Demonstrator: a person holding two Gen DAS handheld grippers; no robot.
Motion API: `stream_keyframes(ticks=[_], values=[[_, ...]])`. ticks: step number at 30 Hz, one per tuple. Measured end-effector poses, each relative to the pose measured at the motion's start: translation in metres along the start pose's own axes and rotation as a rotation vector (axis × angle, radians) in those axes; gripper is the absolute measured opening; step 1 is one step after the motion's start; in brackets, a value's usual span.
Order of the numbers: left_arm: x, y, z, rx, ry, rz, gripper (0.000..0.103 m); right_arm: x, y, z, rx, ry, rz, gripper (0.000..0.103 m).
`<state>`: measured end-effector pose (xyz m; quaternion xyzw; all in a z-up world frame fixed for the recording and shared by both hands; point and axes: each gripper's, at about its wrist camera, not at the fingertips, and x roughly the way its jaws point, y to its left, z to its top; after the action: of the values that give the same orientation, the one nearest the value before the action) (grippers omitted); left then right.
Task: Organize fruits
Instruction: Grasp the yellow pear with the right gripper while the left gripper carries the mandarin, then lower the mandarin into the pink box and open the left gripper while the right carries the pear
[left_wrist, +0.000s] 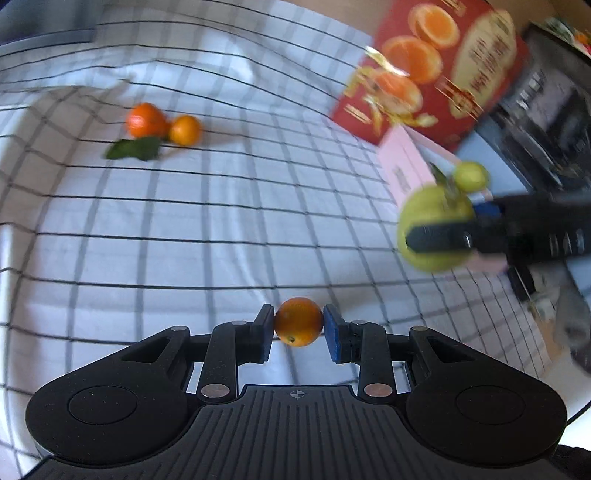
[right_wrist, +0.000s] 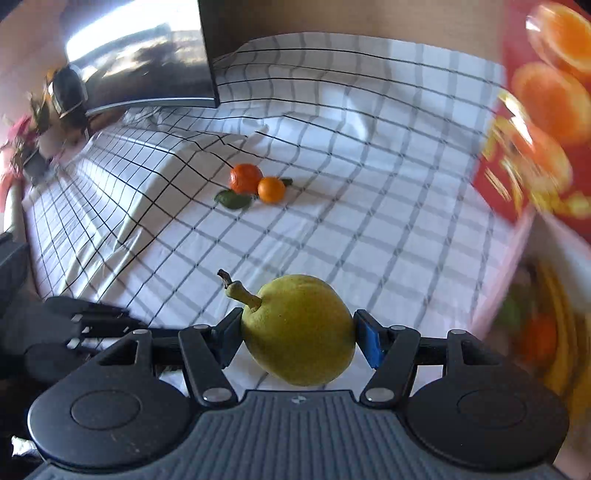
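My left gripper (left_wrist: 298, 325) is shut on a small orange (left_wrist: 298, 322) and holds it above the checked cloth (left_wrist: 184, 229). My right gripper (right_wrist: 298, 332) is shut on a yellow-green pear (right_wrist: 299, 330) with its stem pointing left. In the left wrist view the right gripper (left_wrist: 436, 236) and its pear (left_wrist: 432, 218) show at the right, by a pink box (left_wrist: 406, 166). Two more oranges (left_wrist: 146, 120) (left_wrist: 184, 130) with a green leaf (left_wrist: 133, 148) lie on the cloth at the far left; they also show in the right wrist view (right_wrist: 245, 178) (right_wrist: 271, 189).
A red carton printed with oranges (left_wrist: 443, 66) stands at the far right, over the pink box; it also shows at the right of the right wrist view (right_wrist: 546, 118). A second small green fruit (left_wrist: 471, 176) sits by the pink box. A dark monitor (right_wrist: 147, 55) stands behind the cloth.
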<state>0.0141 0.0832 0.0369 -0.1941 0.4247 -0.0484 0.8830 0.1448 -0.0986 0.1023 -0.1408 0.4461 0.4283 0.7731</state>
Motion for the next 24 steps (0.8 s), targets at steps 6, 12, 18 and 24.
stream_keyframes(ticks=[6, 12, 18, 24], values=[[0.016, -0.045, 0.013, 0.191, 0.071, -0.120, 0.033, -0.033, -0.019, -0.073, 0.250, -0.035, -0.103, 0.064], [0.018, -0.104, 0.053, 0.334, 0.030, -0.266, 0.033, -0.080, -0.043, -0.115, 0.423, -0.137, -0.247, 0.064], [0.010, -0.153, 0.140, 0.393, -0.133, -0.344, 0.033, -0.152, -0.069, -0.124, 0.504, -0.341, -0.353, 0.064], [0.083, -0.181, 0.173, 0.316, 0.025, -0.280, 0.033, -0.171, -0.092, -0.133, 0.514, -0.390, -0.378, 0.064]])
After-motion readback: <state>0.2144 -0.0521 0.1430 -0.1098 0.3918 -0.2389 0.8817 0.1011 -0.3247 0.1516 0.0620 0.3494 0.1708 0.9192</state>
